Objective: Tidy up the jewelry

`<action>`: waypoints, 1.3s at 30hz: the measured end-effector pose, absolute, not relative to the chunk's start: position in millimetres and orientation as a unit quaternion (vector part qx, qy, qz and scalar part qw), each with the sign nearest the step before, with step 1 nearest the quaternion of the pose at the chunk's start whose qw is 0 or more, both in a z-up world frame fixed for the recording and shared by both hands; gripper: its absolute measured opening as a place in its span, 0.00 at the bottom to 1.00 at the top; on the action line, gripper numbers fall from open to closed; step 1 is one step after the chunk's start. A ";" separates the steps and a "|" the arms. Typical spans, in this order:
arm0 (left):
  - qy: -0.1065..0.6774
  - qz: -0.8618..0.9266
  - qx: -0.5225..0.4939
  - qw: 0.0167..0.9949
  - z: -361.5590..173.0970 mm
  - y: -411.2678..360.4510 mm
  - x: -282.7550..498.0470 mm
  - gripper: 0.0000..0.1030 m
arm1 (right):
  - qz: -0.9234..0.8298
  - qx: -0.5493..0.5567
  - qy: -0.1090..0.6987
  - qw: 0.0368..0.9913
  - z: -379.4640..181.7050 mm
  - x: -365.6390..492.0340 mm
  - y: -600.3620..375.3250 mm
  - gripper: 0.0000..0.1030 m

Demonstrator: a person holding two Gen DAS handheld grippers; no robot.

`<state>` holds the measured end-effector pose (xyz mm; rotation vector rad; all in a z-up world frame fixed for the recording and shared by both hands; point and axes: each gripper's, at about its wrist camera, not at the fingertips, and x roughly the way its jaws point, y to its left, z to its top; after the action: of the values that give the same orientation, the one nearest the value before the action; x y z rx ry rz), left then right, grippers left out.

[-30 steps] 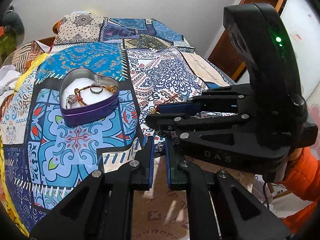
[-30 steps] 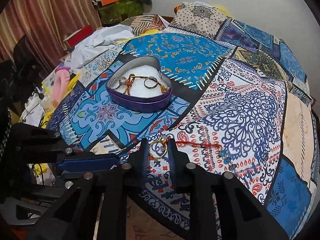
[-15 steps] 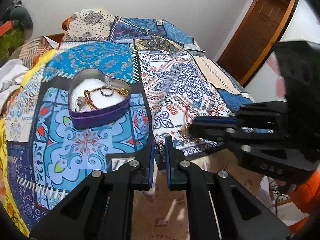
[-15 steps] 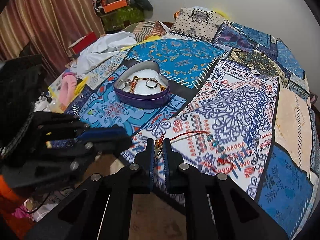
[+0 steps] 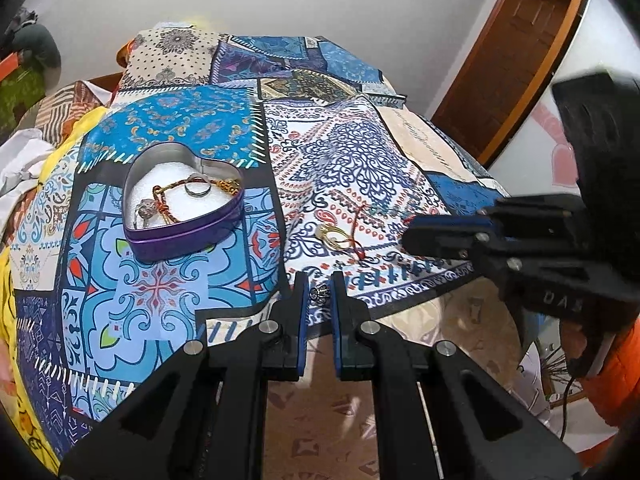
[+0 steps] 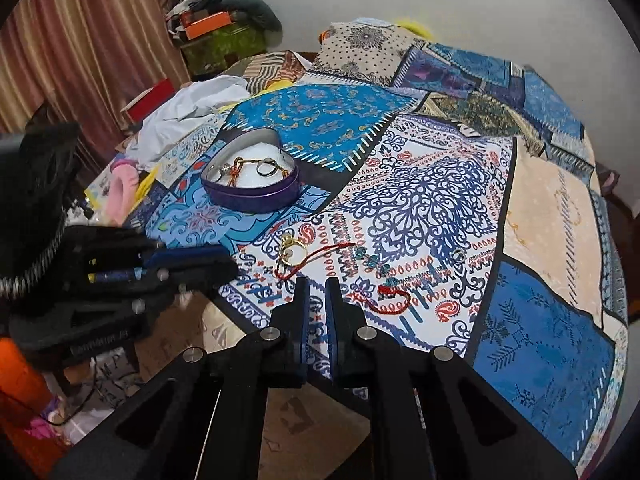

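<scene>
From the left wrist camera, the left tongs [image 5: 319,292] slant down over the near edge of the bed [image 5: 168,288], nearly pressed together and pinching a small silver trinket [image 5: 320,291] between the blue pads. Ahead on the patchwork bedspread sits the purple heart-shaped tin [image 5: 182,206], holding rings and a braided cord on white padding. Between the tin and the right side, a gold ring [image 5: 334,236] lies on the cloth, touching a red cord bracelet [image 5: 360,236]. The right tongs [image 5: 408,235] reach in from the right, level with that ring but apart from it, an orange sleeve [image 5: 616,364] behind them. From the right wrist camera, the right tongs [image 6: 316,294] tilt down at the bed's edge; their jaws have just been closing and now stand almost together with nothing between them. The gold ring [image 6: 291,250] and the red cord bracelet [image 6: 360,264] lie just beyond the tips, the tin [image 6: 252,184] farther back, and the left tongs [image 6: 224,268] enter from the left.
</scene>
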<state>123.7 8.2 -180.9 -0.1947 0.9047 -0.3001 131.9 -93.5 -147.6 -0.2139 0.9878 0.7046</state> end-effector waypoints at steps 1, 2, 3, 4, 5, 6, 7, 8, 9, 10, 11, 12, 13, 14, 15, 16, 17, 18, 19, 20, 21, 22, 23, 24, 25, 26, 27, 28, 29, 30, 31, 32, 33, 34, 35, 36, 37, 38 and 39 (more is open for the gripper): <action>0.434 -0.145 -0.091 0.885 -180.5 6.9 123.2 0.08 | 0.335 -0.094 0.468 0.812 -147.0 134.6 -92.6 0.11; 0.434 -0.144 -0.089 0.885 -180.6 6.0 123.3 0.08 | 0.337 -0.090 0.470 0.811 -146.1 136.4 -91.2 0.14; 0.433 -0.145 -0.087 0.885 -180.3 5.7 123.5 0.08 | 0.338 -0.090 0.468 0.811 -144.8 138.2 -88.3 0.22; 0.433 -0.145 -0.087 0.885 -180.4 5.7 123.6 0.08 | 0.340 -0.092 0.465 0.812 -144.0 137.9 -86.0 0.28; 0.433 -0.145 -0.087 0.885 -180.7 5.8 124.7 0.08 | 0.342 -0.096 0.461 0.813 -143.3 138.8 -81.7 0.29; 0.433 -0.145 -0.087 0.885 -181.0 6.5 124.6 0.08 | 0.345 -0.099 0.461 0.812 -143.6 140.2 -77.1 0.29; 0.433 -0.145 -0.088 0.885 -181.4 7.2 124.5 0.08 | 0.348 -0.100 0.462 0.810 -144.7 141.7 -73.9 0.29; 0.433 -0.145 -0.090 0.885 -182.1 8.5 124.5 0.08 | 0.352 -0.101 0.464 0.807 -146.7 144.1 -69.5 0.29; 0.433 -0.145 -0.092 0.885 -182.3 9.5 124.5 0.08 | 0.354 -0.101 0.466 0.805 -149.6 146.6 -65.7 0.29; 0.433 -0.145 -0.094 0.885 -182.9 10.8 124.6 0.08 | 0.354 -0.103 0.471 0.802 -153.4 148.8 -62.4 0.29; 0.433 -0.145 -0.096 0.884 -183.4 12.1 124.6 0.08 | 0.354 -0.108 0.476 0.798 -157.0 150.6 -60.0 0.29; 0.433 -0.145 -0.098 0.884 -184.2 13.3 124.6 0.08 | 0.355 -0.113 0.481 0.794 -161.0 151.9 -57.1 0.29; 0.434 -0.145 -0.099 0.884 -185.0 14.3 124.8 0.08 | 0.355 -0.120 0.487 0.789 -167.1 153.2 -52.7 0.29; 0.434 -0.145 -0.100 0.884 -185.8 15.1 124.9 0.08 | 0.354 -0.125 0.488 0.788 -170.1 152.9 -50.8 0.29; 0.434 -0.146 -0.101 0.883 -186.8 15.7 125.2 0.08 | 0.353 -0.132 0.485 0.789 -172.3 152.3 -49.7 0.28; 0.434 -0.146 -0.101 0.883 -187.5 15.9 125.4 0.08 | 0.351 -0.141 0.482 0.791 -173.2 151.3 -48.1 0.23; 0.434 -0.146 -0.101 0.883 -188.0 15.8 125.7 0.08 | 0.346 -0.148 0.479 0.793 -173.1 150.6 -47.2 0.18; 0.434 -0.146 -0.102 0.883 -188.3 15.9 126.0 0.08 | 0.346 -0.149 0.478 0.793 -172.8 150.9 -47.2 0.16; 0.434 -0.146 -0.103 0.883 -188.5 16.1 126.5 0.08 | 0.348 -0.147 0.479 0.792 -171.9 152.0 -48.3 0.16; 0.434 -0.146 -0.103 0.883 -188.8 16.2 126.4 0.08 | 0.349 -0.146 0.478 0.792 -171.6 152.1 -48.8 0.15; 0.434 -0.145 -0.104 0.883 -188.8 16.5 126.8 0.08 | 0.350 -0.145 0.477 0.793 -170.9 152.7 -49.2 0.09; 0.434 -0.144 -0.105 0.883 -189.0 16.7 127.1 0.08 | 0.355 -0.142 0.478 0.791 -170.3 152.0 -49.8 0.05; 0.434 -0.143 -0.105 0.883 -188.5 17.3 127.4 0.08 | 0.354 -0.140 0.479 0.791 -169.9 151.2 -50.4 0.05; 0.434 -0.142 -0.105 0.884 -188.2 17.5 127.6 0.08 | 0.352 -0.140 0.477 0.793 -168.9 150.0 -51.5 0.05; 0.434 -0.141 -0.104 0.884 -188.0 17.2 127.6 0.08 | 0.351 -0.138 0.476 0.794 -167.9 149.1 -53.2 0.05; 0.434 -0.141 -0.104 0.884 -187.6 17.4 127.6 0.08 | 0.350 -0.135 0.475 0.796 -167.1 148.8 -54.1 0.05; 0.434 -0.140 -0.103 0.884 -187.2 17.2 127.6 0.08 | 0.349 -0.131 0.474 0.797 -165.7 148.4 -57.0 0.04; 0.434 -0.139 -0.101 0.884 -186.7 16.7 127.4 0.08 | 0.347 -0.129 0.473 0.799 -164.7 148.3 -58.3 0.04; 0.434 -0.138 -0.101 0.885 -186.2 16.4 127.3 0.08 | 0.345 -0.125 0.470 0.803 -162.4 147.8 -61.6 0.04; 0.433 -0.137 -0.100 0.885 -185.5 16.2 127.2 0.08 | 0.343 -0.120 0.468 0.806 -160.2 147.8 -64.5 0.04; 0.433 -0.135 -0.100 0.885 -184.9 16.2 127.4 0.08 | 0.341 -0.114 0.466 0.809 -157.0 147.6 -69.7 0.04; 0.433 -0.135 -0.100 0.886 -184.7 16.3 127.4 0.08 | 0.339 -0.111 0.463 0.811 -154.5 147.5 -72.9 0.04; 0.433 -0.133 -0.100 0.886 -184.5 16.2 127.8 0.08 | 0.336 -0.109 0.460 0.815 -151.5 147.2 -77.0 0.04; 0.433 -0.132 -0.100 0.886 -184.2 15.9 127.9 0.08 | 0.333 -0.109 0.458 0.817 -149.7 146.9 -79.4 0.04; 0.433 -0.132 -0.100 0.886 -183.8 15.8 128.1 0.08 | 0.329 -0.108 0.456 0.819 -147.7 146.5 -82.9 0.04; 0.433 -0.131 -0.099 0.886 -183.3 15.3 128.0 0.08 | 0.327 -0.106 0.456 0.821 -146.3 146.3 -85.9 0.04; 0.432 -0.130 -0.098 0.887 -182.6 14.8 127.6 0.08 | 0.324 -0.108 0.456 0.822 -145.3 146.1 -87.8 0.04; 0.432 -0.130 -0.098 0.887 -182.1 14.6 127.3 0.08 | 0.321 -0.111 0.457 0.822 -145.4 146.1 -89.2 0.04; 0.431 -0.130 -0.097 0.888 -181.1 14.3 126.7 0.08 | 0.317 -0.114 0.458 0.822 -145.9 146.5 -90.6 0.04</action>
<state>126.7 14.3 -181.1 -0.2015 0.8952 -0.2706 146.5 -90.6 -145.9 -0.2420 0.9750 0.6754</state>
